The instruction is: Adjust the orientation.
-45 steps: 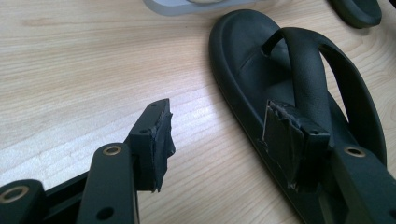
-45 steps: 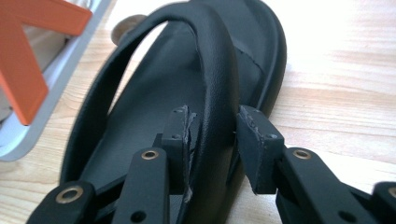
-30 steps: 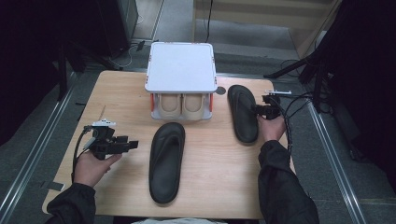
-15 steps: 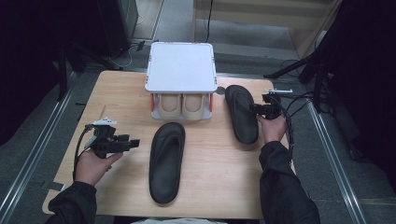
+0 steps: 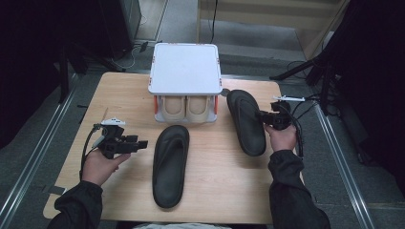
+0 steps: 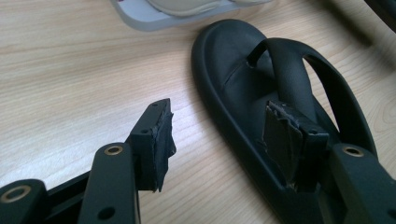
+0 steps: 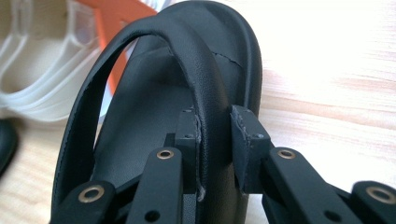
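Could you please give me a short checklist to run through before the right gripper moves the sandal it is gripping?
1. Right gripper closed on the right sandal's strap: ok.
2. Right sandal clear of the shoe rack: ok in the high view, a narrow gap shows.
3. Left gripper open and holding nothing: ok.
4. Left sandal lying flat on the table, apart from the right one: ok.
5. Free slot in the rack: cannot tell; its visible lower level holds a beige pair.
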### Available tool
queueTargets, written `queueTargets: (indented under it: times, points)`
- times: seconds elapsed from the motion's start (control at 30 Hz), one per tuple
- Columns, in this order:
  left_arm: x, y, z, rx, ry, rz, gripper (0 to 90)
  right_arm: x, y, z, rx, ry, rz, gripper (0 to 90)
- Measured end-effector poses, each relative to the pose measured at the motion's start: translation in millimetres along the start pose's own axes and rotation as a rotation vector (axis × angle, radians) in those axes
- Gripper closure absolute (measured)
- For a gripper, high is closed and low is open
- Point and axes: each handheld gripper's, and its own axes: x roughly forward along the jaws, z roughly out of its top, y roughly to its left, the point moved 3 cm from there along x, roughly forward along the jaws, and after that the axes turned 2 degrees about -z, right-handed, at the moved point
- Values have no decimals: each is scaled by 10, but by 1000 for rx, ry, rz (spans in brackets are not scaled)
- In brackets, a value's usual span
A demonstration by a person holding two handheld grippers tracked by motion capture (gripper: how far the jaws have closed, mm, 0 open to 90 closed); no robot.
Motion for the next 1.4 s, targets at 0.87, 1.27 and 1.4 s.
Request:
queueTargets:
  times: [0.87,1.27,1.4]
  points:
    - [22,-18,180,38,-32,-9,680,-510,640,-555,-53,-8,104,750]
    - [79,-45,194,88,-18,-34,896,-436,947,-876,-87,50,135,749]
    - [131,-57,175,100,6,-51,897,-346,1037,-965,-101,81,141,749]
